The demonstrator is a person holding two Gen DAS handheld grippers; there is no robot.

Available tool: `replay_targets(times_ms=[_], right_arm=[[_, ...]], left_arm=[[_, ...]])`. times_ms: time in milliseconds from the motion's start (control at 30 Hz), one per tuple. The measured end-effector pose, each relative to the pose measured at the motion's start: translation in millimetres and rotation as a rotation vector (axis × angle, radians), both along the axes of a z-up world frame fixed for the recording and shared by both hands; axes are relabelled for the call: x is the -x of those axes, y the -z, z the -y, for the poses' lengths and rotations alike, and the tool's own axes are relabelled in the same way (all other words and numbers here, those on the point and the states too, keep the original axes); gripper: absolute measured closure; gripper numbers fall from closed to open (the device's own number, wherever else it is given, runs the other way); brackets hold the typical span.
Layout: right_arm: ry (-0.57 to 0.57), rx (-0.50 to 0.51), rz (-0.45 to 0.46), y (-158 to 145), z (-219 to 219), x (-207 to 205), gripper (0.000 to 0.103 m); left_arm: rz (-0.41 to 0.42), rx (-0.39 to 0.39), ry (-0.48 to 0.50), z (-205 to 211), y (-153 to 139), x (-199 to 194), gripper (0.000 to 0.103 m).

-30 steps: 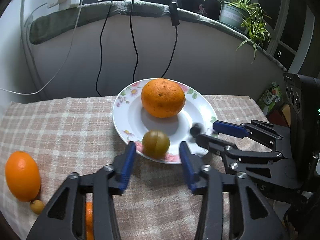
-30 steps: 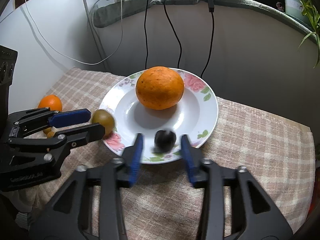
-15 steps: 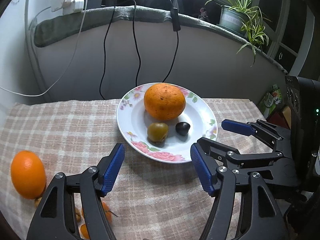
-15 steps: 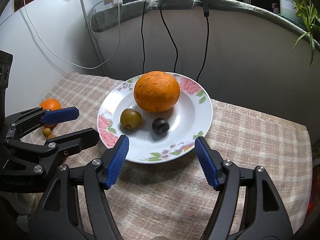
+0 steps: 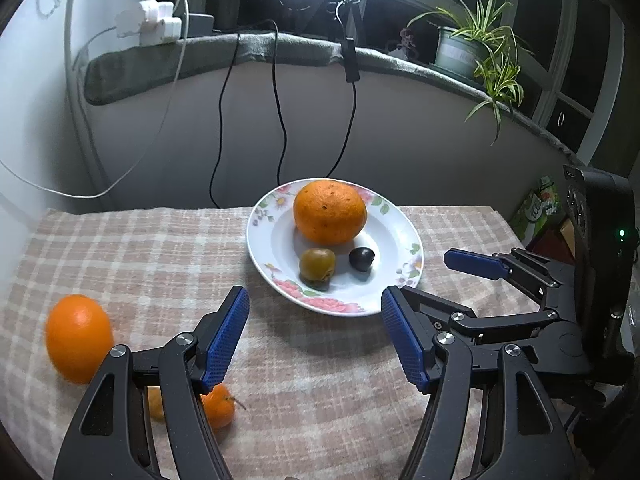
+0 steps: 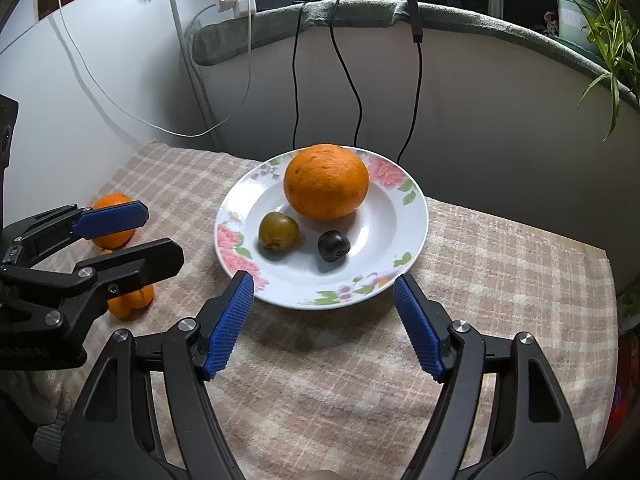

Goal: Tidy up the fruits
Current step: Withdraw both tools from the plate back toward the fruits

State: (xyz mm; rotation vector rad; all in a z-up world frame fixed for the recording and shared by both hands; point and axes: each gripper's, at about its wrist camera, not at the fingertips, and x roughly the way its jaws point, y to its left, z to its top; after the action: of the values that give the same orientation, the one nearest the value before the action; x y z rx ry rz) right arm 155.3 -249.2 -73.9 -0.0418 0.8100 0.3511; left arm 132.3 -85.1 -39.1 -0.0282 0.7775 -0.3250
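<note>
Left gripper (image 5: 316, 338), right gripper (image 6: 324, 326) both spread, empty, short of plate (image 6: 416, 216) near rim

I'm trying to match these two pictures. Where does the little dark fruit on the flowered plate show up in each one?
Left wrist view: the small dark fruit lies right of centre, on the plate's right half, beside the greenish fruit.
Right wrist view: it sits near the picture's centre, on the plate's near half.
Shared landmark: the big orange, just behind it in both.
</note>
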Motion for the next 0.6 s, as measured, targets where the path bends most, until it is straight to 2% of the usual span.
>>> replay_targets(times_ms=[600], right_arm=[[-0.116,0.006,0.018,-11.0,-37.4,34.2,0.027]], left_arm=[[0.017,-0.012,-0.106,-51.1,-7.9,51.4,0.035]])
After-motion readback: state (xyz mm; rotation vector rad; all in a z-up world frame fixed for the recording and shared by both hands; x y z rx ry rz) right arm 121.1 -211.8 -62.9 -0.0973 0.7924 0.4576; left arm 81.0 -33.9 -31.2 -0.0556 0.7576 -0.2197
